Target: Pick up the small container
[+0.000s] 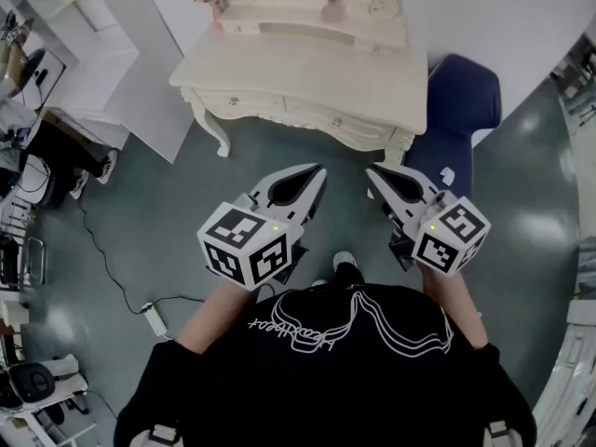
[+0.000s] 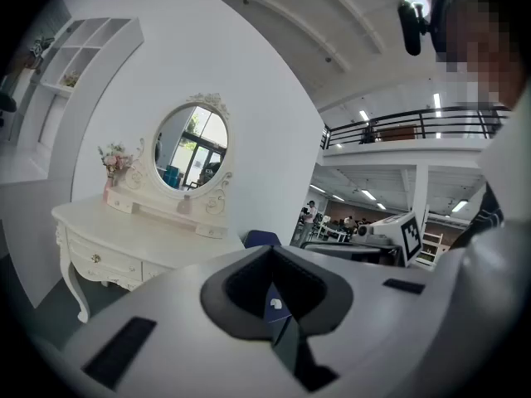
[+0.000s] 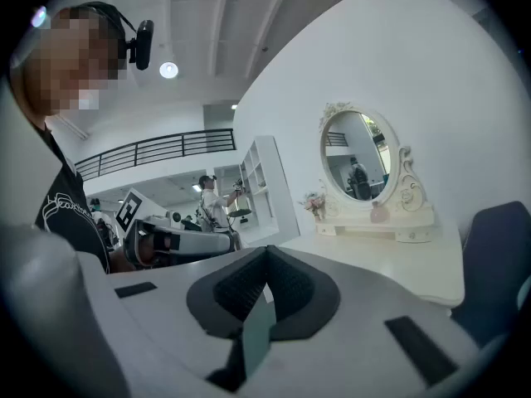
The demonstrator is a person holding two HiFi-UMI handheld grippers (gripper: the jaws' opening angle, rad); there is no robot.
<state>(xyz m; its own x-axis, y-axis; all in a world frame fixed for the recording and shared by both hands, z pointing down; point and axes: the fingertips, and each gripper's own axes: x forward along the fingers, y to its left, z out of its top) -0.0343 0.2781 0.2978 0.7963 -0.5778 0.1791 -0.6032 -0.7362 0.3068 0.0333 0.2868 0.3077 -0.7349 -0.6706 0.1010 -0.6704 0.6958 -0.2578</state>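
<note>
Black T-shirt with white line print fills the near edge. Ahead stands the cream carved counter, a navy padded chair crowding its right corner. Short of it hover the left tool and right tool, jaws together, empty. One should open before reaching the small pink container below the oval mirror.

Left tool, right tool: jaws together, empty, side by side.
</note>
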